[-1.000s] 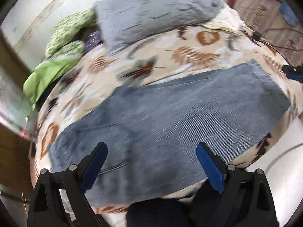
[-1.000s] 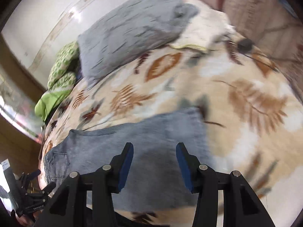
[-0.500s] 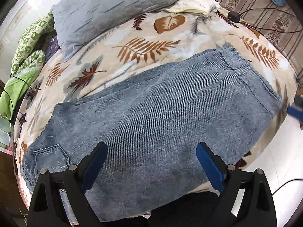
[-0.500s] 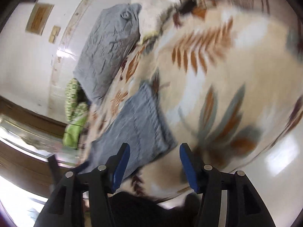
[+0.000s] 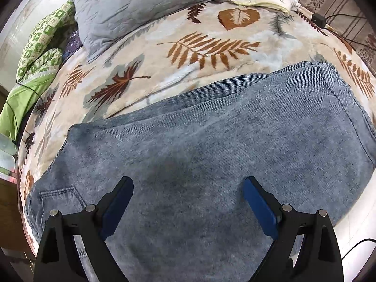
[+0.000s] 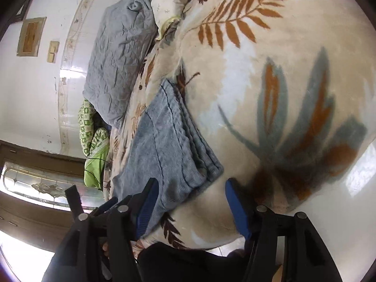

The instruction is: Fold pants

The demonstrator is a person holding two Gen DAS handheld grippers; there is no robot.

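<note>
Grey-blue corduroy pants (image 5: 211, 155) lie flat on the bed, folded lengthwise, waist and back pocket at the left, leg hems at the right. My left gripper (image 5: 188, 199) is open and empty, hovering over the pants' near middle. In the right wrist view the stacked leg hems (image 6: 188, 141) of the pants lie just ahead. My right gripper (image 6: 190, 199) is open and empty, close to the hem corner, its left finger (image 6: 148, 202) over the cloth.
The bed has a cream blanket with leaf print (image 5: 211, 47). A grey pillow (image 5: 145, 4) and green bedding (image 5: 40, 54) lie at the far side. A black charger with cable (image 5: 318, 20) lies at the far right. White floor (image 6: 340, 211) shows past the bed edge.
My left gripper has moved closer over the pants. My right gripper has swung right and down to the hem end, with its jaws a little wider.
</note>
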